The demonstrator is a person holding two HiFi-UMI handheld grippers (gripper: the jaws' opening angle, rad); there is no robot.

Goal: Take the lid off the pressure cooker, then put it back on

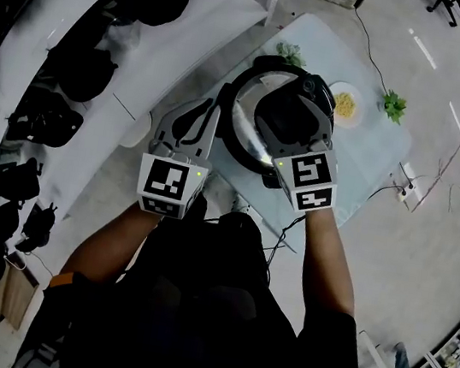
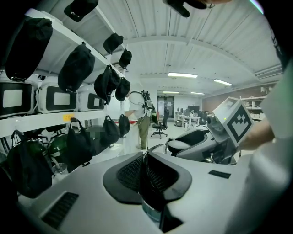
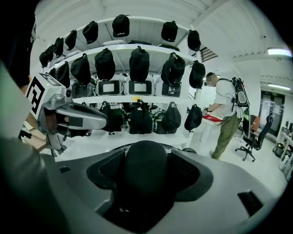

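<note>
The pressure cooker (image 1: pixel 240 133) stands on a small pale table (image 1: pixel 369 153), with its dark lid (image 1: pixel 267 111) lying on top. My right gripper (image 1: pixel 303 117) reaches over the lid. In the right gripper view its jaws stand wide on either side of the black lid handle (image 3: pixel 145 169), and the pads do not press on it. My left gripper (image 1: pixel 201 118) is at the cooker's left edge. In the left gripper view (image 2: pixel 145 167) its jaws are closed on that dark edge, where the thin metal rim (image 2: pixel 158 147) runs out from between them.
A plate of yellow food (image 1: pixel 345 104) and two green sprigs (image 1: pixel 393 103) (image 1: pixel 289 54) lie at the table's far side. White shelves with black bags (image 1: pixel 84 69) run along the left. A person (image 3: pixel 226 114) stands farther off. A cable and power strip (image 1: pixel 407 188) lie on the floor at right.
</note>
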